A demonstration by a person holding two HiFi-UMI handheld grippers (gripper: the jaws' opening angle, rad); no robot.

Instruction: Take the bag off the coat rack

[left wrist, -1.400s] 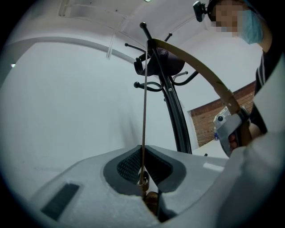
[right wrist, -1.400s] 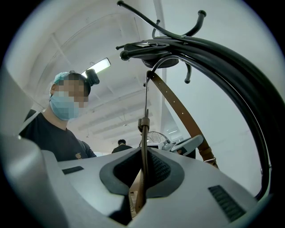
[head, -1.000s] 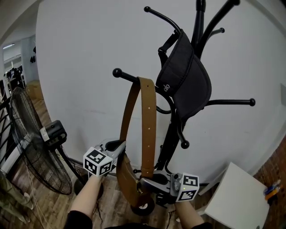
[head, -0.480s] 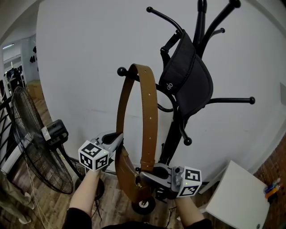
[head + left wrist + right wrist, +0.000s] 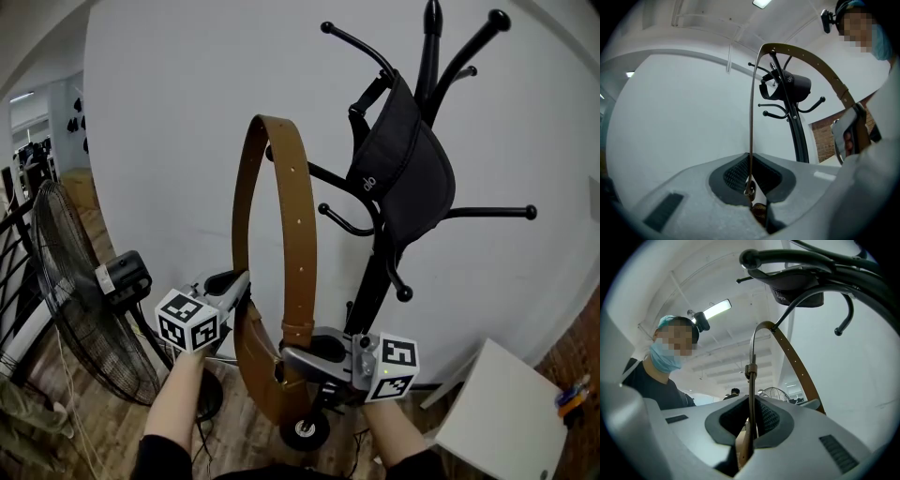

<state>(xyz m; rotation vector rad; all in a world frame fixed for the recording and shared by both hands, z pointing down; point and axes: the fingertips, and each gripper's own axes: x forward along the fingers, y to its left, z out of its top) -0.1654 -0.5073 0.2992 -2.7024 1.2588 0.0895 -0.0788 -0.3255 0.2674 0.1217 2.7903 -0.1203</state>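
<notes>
Grey left claw [image 5: 240, 286] and right claw [image 5: 292, 356], black ribbed pads [image 5: 736, 174], black-and-white marker cubes [image 5: 187, 320], dark sleeves [image 5: 164, 459].

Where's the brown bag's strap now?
Head view, centre: the brown strap loops up just left of the coat rack, its ends pinched by the left claw and right claw below.

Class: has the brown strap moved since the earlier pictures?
Yes: the brown strap has lifted; its top now stands above the coat rack peg it rested on.

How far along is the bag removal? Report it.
Done: left tongs and right tongs are clamped on the strap of the brown bag. In hand: the strap's loop stands raised at the peg of the coat rack. Left: carry it clear.
</notes>
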